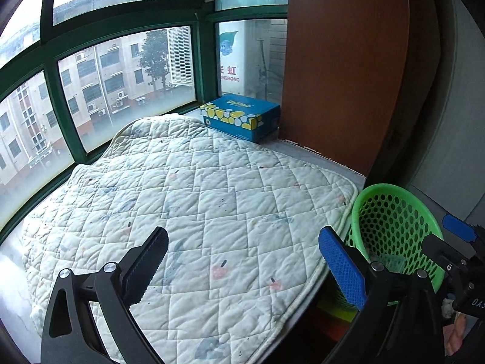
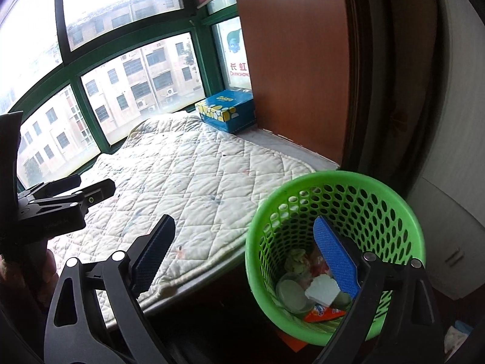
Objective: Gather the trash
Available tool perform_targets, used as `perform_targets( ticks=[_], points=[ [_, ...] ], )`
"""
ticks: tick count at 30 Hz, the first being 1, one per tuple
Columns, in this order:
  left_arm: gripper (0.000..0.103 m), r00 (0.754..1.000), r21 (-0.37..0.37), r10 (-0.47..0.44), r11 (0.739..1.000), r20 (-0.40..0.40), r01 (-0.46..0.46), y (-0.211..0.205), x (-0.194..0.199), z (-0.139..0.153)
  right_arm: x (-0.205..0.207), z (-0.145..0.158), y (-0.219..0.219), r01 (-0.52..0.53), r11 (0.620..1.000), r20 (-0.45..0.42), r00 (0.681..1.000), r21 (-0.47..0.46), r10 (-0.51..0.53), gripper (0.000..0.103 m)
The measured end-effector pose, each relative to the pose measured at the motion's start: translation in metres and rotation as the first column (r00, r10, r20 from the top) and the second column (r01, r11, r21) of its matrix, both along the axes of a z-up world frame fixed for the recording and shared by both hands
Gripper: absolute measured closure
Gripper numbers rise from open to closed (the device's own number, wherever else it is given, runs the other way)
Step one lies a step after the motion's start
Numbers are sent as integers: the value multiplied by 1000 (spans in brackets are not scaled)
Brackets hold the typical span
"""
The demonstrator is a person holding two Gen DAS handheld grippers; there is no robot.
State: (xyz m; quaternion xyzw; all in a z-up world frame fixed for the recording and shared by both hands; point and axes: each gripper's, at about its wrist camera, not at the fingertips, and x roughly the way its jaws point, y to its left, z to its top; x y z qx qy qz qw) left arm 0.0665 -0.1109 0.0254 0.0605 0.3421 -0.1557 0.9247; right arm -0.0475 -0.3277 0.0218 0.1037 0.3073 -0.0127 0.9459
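Note:
A green perforated basket (image 2: 330, 200) stands on the floor beside the window seat. It holds trash: a white block (image 2: 321, 291), a clear round lid (image 2: 291, 295), an orange wrapper (image 2: 322, 314) and crumpled pieces. My right gripper (image 2: 245, 254) is open and empty, its blue-padded right finger over the basket mouth. My left gripper (image 1: 242, 261) is open and empty above the quilted white mat (image 1: 197, 206). The basket (image 1: 391, 221) shows at the right of the left wrist view, with the right gripper's blue fingertip (image 1: 459, 227) beyond it. The left gripper's body (image 2: 60, 203) shows at the left of the right wrist view.
A blue and yellow tissue box (image 1: 242, 116) sits at the far end of the seat, against a brown wooden panel (image 1: 345, 69). Green-framed windows (image 1: 127, 91) curve round the seat's far side. A white cabinet (image 2: 448, 230) stands right of the basket.

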Motion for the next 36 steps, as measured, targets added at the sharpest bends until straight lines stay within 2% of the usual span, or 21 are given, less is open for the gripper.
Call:
perform_targets(
  ticks=[6,12,17,36],
  points=[
    [7,997,12,71,997,10,-71,22,0,1,8,-1,9,-29,999,10,1000,34,28,9],
    [7,993,13,115,993,21,-115,35,-2,3,11,3,17,-39,999,27,999,24,38,9],
    [7,991,8,134,991,26,-135,41,-3,4,11,4,25,-47,999,38,998,-4,47,9],
    [7,984,2,178,984,30,-178,54,-5,5,18,4,40,-83,997,36,996,-6,83,9]
  ],
)
